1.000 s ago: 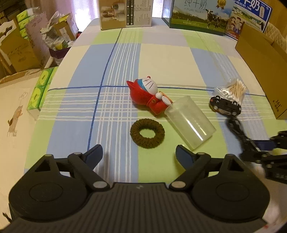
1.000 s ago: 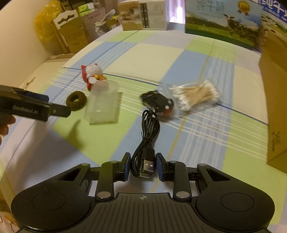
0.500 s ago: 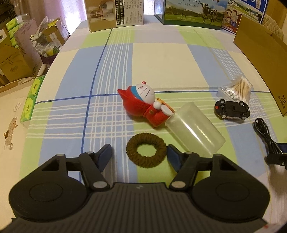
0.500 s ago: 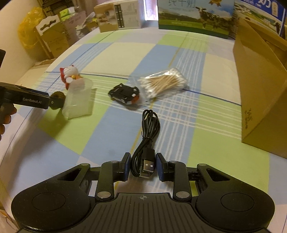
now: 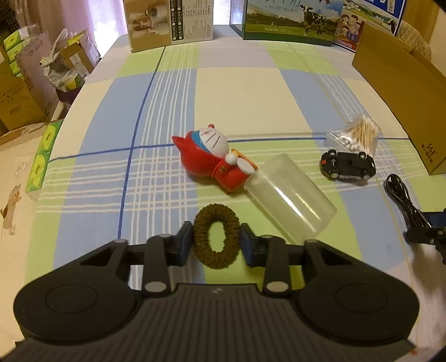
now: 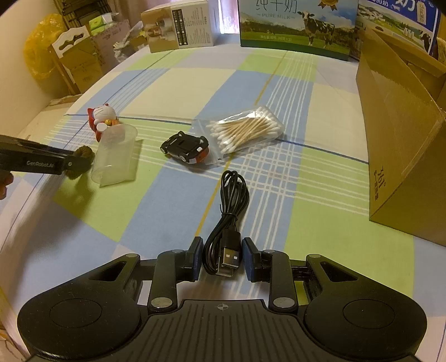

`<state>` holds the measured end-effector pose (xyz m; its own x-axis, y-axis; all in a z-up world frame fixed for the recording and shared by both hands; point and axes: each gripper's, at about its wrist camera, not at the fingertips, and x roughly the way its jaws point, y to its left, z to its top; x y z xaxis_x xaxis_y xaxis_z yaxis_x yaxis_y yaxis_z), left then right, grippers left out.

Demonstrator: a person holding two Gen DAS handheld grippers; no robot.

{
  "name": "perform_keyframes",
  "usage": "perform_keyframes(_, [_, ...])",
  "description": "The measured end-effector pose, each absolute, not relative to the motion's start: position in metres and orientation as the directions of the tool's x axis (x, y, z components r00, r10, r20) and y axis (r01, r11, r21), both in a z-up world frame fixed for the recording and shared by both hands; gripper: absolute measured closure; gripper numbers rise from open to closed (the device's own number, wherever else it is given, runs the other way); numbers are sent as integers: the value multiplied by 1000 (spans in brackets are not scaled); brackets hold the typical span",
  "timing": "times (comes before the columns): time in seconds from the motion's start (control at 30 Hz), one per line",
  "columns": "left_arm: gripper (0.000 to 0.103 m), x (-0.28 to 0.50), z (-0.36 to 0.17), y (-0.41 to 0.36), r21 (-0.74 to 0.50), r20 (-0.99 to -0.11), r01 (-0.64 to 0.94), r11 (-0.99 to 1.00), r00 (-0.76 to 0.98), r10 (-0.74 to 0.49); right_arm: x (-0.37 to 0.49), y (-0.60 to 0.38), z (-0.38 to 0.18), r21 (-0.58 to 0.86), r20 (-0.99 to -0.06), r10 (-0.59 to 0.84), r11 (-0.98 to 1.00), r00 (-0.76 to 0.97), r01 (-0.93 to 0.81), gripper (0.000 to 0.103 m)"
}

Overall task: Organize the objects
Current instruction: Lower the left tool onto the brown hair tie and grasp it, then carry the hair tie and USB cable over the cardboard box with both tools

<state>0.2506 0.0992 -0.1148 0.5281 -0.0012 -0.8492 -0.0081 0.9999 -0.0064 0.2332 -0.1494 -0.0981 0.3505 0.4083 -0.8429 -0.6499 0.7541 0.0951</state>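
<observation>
My left gripper (image 5: 217, 236) is shut on a brown hair tie (image 5: 216, 260), squeezing it into an oval just above the checked cloth. A clear plastic cup (image 5: 290, 195) lies on its side just right of it, mouth against a red cat figure (image 5: 206, 156). My right gripper (image 6: 222, 253) is shut on the plug end of a coiled black USB cable (image 6: 234, 192). In the right wrist view the left gripper (image 6: 75, 164) with the hair tie (image 6: 83, 151) sits beside the cup (image 6: 115, 158).
A black toy car (image 6: 185, 147) and a bag of cotton swabs (image 6: 245, 131) lie mid-table. An open cardboard box (image 6: 398, 139) stands at the right edge. Milk cartons (image 6: 295, 22) line the far side. Boxes and clutter (image 5: 25, 92) sit beyond the left edge.
My left gripper moved forward around the hair tie and closed on it. My right gripper, still holding the cable, shifted right toward the cardboard box.
</observation>
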Motion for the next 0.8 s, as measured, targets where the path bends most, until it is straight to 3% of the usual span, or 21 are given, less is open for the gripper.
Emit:
perform_keyframes(0.27, [84,229,-111,95,-43,-865,-44,998,502,-15,232,-151,-99,97,-836,418,750,355,-655,76])
perform_keyframes(0.8, [85,199,-103,60,-104,-882,-26,994,464,-80,218,-169,-91,137,-833,449,732,322,-668,79])
